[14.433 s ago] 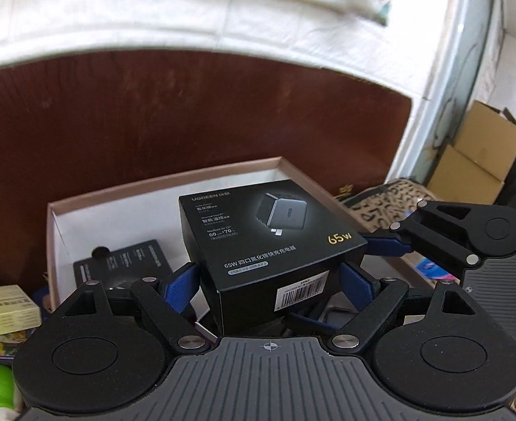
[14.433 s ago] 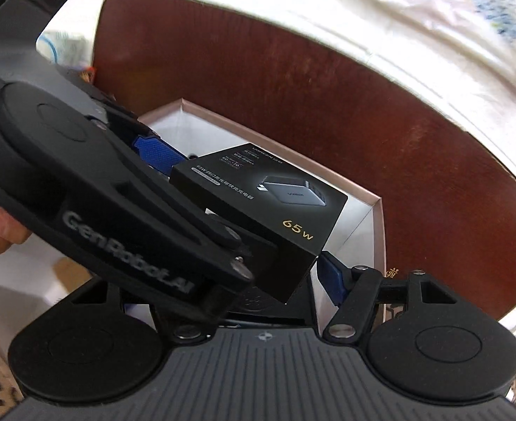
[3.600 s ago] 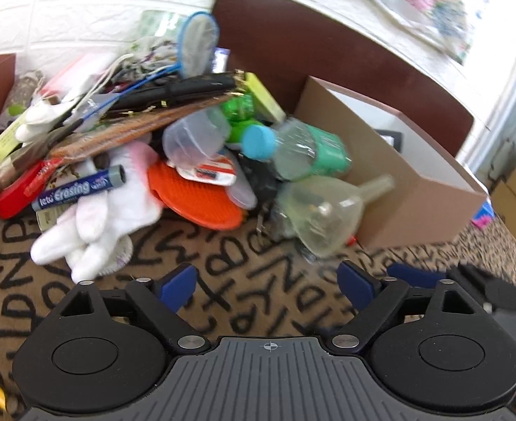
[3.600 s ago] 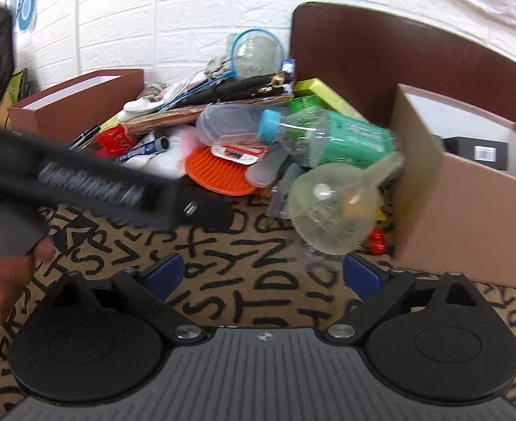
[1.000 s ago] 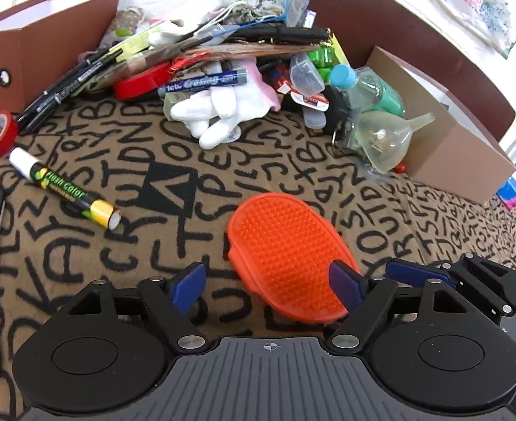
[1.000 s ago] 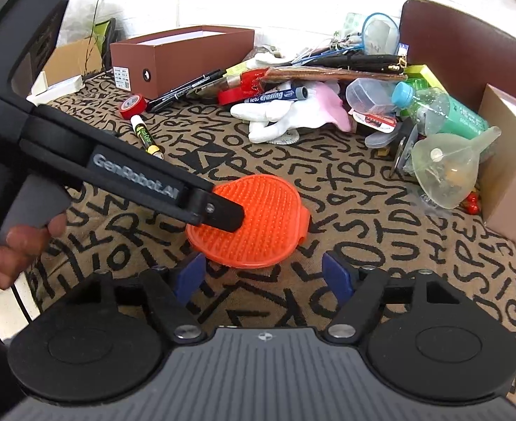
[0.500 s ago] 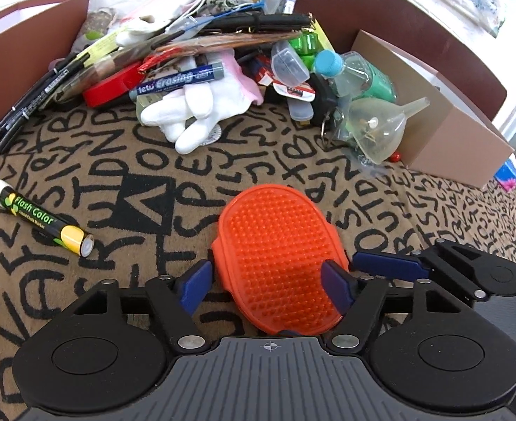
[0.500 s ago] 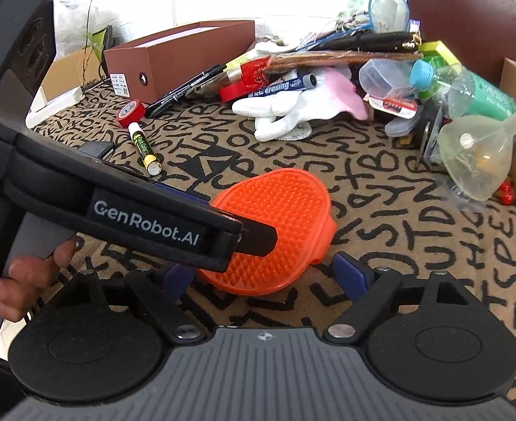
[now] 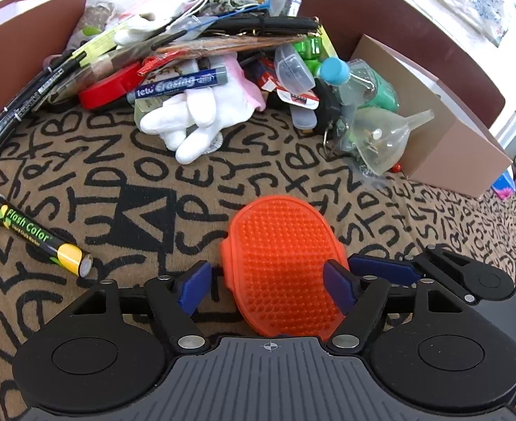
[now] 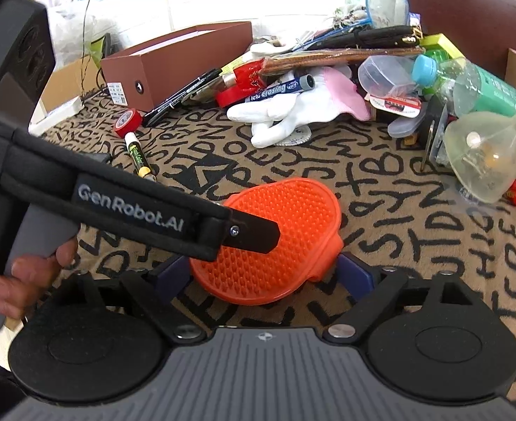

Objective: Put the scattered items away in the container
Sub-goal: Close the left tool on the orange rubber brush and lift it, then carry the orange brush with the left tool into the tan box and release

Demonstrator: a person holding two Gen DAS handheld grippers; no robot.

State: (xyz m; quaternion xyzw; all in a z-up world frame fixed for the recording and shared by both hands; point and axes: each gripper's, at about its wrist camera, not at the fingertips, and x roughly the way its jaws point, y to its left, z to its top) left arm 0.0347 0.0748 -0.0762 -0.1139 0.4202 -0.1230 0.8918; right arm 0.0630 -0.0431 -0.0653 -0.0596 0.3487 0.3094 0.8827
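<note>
In the left wrist view, the left gripper (image 9: 268, 286) straddles the orange bristled pad (image 9: 282, 268), which lies flat on the lettered cloth (image 9: 145, 175) near the camera; its blue fingers (image 9: 194, 286) stand spread to either side, the right one against the pad's edge and the left one a little off it, probably lined up to close across its width. The right gripper's blue fingertip pokes in from the right. The open cardboard box (image 9: 447, 147), likely the container, sits far right, its inside hidden from here. In the right wrist view, the right gripper (image 10: 265, 273) is also spread around the pad (image 10: 293, 217), its left fingertip mostly hidden behind the left tool's black arm, which also covers the pad's left part. Only a corner of the box shows at the right edge.
</note>
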